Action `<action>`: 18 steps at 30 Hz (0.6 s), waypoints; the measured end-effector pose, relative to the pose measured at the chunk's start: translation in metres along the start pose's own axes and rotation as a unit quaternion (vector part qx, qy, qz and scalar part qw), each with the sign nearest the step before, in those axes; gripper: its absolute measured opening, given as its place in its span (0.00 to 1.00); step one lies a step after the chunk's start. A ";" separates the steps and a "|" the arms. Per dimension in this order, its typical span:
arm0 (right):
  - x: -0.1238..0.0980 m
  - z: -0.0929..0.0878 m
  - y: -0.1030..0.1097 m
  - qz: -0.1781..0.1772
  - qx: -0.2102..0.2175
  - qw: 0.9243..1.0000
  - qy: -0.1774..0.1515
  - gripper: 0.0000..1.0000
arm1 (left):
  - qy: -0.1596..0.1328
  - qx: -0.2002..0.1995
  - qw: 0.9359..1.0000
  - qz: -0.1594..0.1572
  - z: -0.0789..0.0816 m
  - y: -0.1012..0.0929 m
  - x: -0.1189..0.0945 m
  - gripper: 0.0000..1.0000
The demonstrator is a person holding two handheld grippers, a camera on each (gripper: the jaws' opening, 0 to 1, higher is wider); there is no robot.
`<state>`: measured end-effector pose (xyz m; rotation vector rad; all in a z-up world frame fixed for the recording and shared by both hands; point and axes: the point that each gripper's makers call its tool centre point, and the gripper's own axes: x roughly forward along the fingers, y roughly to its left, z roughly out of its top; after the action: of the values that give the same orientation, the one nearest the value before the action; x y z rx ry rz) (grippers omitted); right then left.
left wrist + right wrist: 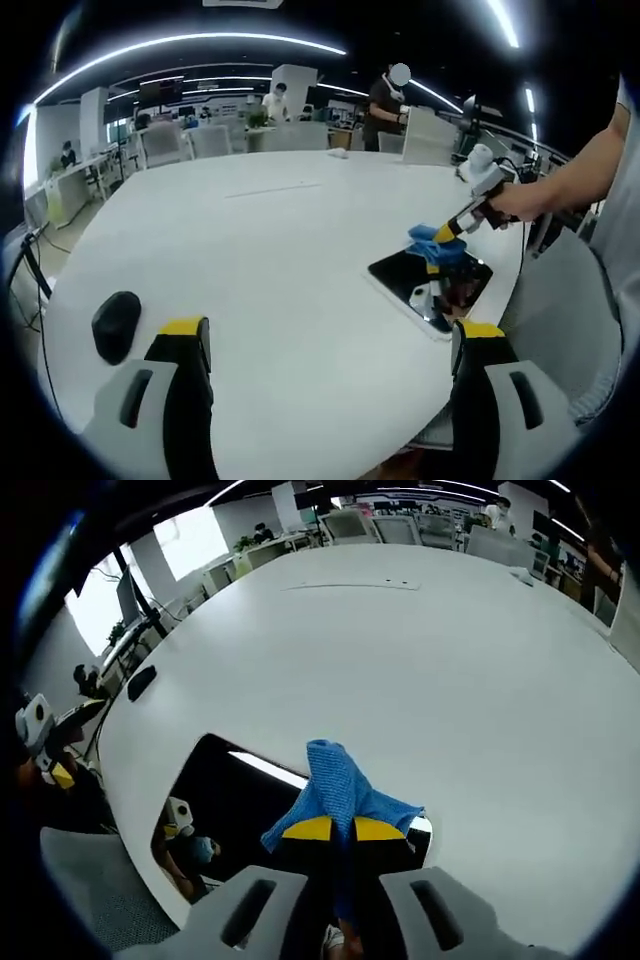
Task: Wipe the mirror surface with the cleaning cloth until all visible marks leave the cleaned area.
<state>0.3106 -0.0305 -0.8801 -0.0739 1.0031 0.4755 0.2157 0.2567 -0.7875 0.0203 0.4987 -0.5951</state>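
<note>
1. Right gripper (333,829) fingers clamped on blue cloth (340,785), pressed onto mirror (235,800).
2. Mirror flat near white bench (270,250) edge.
3. Left gripper (330,345) fingers spread wide, grasping nothing.

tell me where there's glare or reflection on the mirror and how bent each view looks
Right gripper view: the mirror reflects a bright ceiling strip light beside the cloth, and the table edge bows strongly. Left gripper view: the mirror looks dark with small reflections, the ceiling lights curve into arcs, and the image is sharp.
</note>
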 end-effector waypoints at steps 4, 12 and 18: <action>0.007 0.006 0.014 0.006 0.001 1.000 0.002 0.00 | 0.004 0.000 1.000 -0.006 -0.004 -0.003 0.002 0.99; 0.018 0.014 0.047 0.023 -0.006 1.000 0.000 0.00 | 0.012 0.004 1.000 -0.013 -0.008 -0.002 0.005 0.99; 0.027 0.022 0.066 0.030 -0.022 0.999 0.004 0.00 | 0.008 0.003 1.000 -0.015 -0.008 0.004 0.010 0.99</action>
<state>0.3120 0.0441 -0.8800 -0.0843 1.0049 0.5532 0.2212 0.2564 -0.7997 0.0239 0.5126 -0.6267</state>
